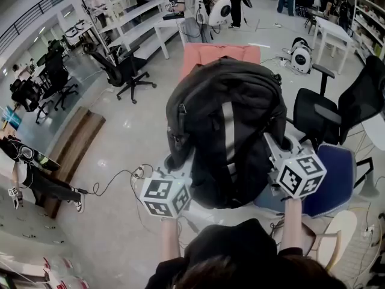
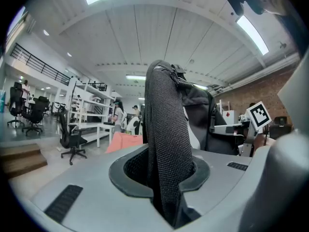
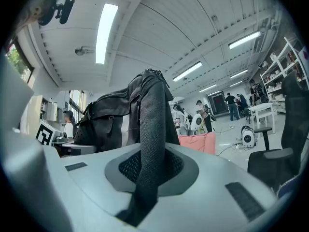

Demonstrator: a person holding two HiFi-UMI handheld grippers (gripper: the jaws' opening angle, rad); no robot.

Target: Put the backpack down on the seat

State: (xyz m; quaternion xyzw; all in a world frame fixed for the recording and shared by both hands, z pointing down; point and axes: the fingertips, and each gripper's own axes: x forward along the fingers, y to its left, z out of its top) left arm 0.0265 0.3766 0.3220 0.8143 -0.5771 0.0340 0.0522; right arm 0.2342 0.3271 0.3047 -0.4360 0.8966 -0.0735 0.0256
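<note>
A black backpack (image 1: pixel 225 131) with a pale stripe down its middle hangs upright between my two grippers, above the floor. My left gripper (image 1: pixel 173 172) is shut on one black mesh shoulder strap (image 2: pixel 166 144), which runs up from between its jaws. My right gripper (image 1: pixel 275 148) is shut on the other shoulder strap (image 3: pixel 152 139) in the same way. Beyond the backpack lies a salmon-pink seat (image 1: pixel 201 53); the bag hides its near part. The seat shows again, small and low, as a pink cushion (image 2: pixel 126 141) in the left gripper view and as a pink cushion (image 3: pixel 198 143) in the right gripper view.
A blue chair (image 1: pixel 337 173) stands close at the right, with black office chairs (image 1: pixel 316 110) behind it. Another black office chair (image 1: pixel 126 71) stands at the far left, near white shelving (image 1: pixel 129 17). A cable (image 1: pixel 114 179) trails on the floor at left. People stand in the background.
</note>
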